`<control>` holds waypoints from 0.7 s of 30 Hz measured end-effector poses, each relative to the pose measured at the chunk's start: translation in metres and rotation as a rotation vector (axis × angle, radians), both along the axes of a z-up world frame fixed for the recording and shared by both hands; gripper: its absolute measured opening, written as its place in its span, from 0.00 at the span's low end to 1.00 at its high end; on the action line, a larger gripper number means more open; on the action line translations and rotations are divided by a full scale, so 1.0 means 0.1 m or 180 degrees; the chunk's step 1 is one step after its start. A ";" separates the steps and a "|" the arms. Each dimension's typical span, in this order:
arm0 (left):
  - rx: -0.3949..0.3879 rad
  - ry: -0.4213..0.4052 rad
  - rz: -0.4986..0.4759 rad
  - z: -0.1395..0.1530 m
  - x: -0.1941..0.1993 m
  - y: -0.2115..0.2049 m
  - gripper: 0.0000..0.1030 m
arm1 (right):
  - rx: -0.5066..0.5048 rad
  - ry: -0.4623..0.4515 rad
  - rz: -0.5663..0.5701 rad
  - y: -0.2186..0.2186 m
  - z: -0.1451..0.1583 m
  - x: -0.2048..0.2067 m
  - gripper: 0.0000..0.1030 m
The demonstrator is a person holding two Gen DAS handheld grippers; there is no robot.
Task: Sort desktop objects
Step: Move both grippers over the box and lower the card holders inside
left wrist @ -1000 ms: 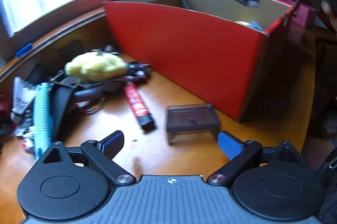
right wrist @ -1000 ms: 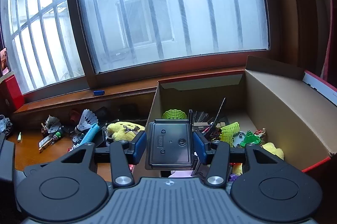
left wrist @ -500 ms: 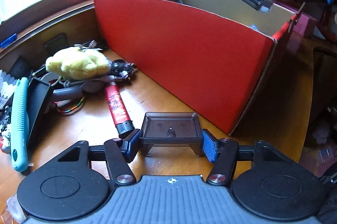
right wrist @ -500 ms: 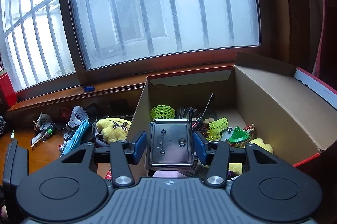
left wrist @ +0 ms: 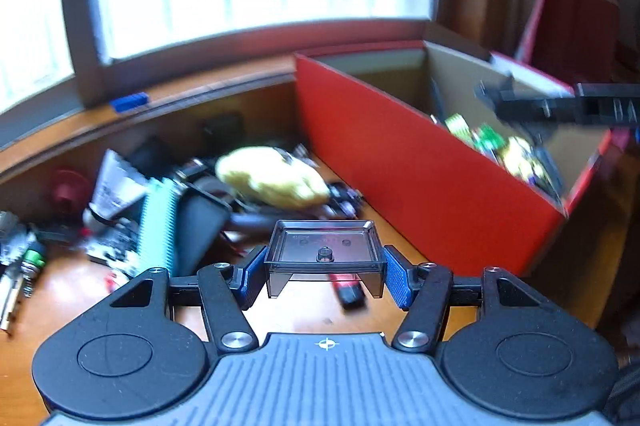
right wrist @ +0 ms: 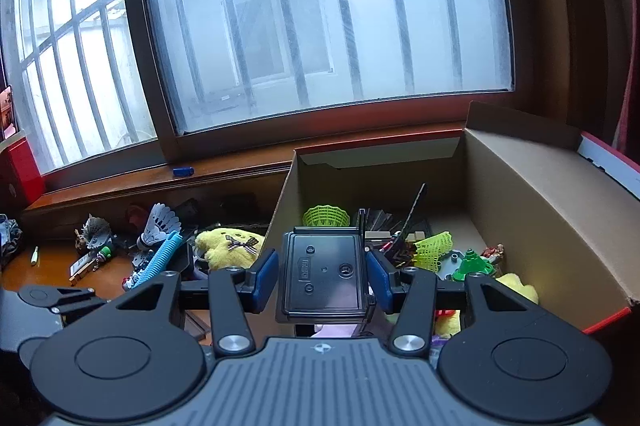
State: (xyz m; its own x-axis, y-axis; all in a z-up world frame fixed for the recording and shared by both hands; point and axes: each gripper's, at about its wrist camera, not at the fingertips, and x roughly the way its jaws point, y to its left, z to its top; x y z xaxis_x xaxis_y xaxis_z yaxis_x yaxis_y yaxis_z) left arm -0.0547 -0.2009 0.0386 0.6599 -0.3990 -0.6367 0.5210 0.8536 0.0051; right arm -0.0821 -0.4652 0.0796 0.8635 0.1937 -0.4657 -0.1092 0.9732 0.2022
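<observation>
Lifted off the desk, left gripper clamps the smoky tray.

A barred window stands above the wooden sill

Your left tongs are matte black, with two slim arms hinged on bright silver screws. Each arm ends in a blue ribbed pad. Behind the arms sit two round black housings, each with a shallow disc pressed into its top. Between them runs a grey ridged plate bearing a small white crosshair mark at its front edge. Your right tongs are built the same: black arms, silver screws, dark blue pads, twin round housings and the same grey ridged plate with its crosshair.
</observation>
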 end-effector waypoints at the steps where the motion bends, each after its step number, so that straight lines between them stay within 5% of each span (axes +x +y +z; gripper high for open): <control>1: -0.0023 -0.0026 0.0040 0.05 0.02 0.02 0.59 | 0.0007 -0.0006 0.0024 0.01 0.00 0.01 0.50; 21: -0.0286 -0.0316 0.0137 0.60 0.38 -0.59 0.59 | 0.0027 -0.0120 0.0067 -0.38 0.09 0.13 0.50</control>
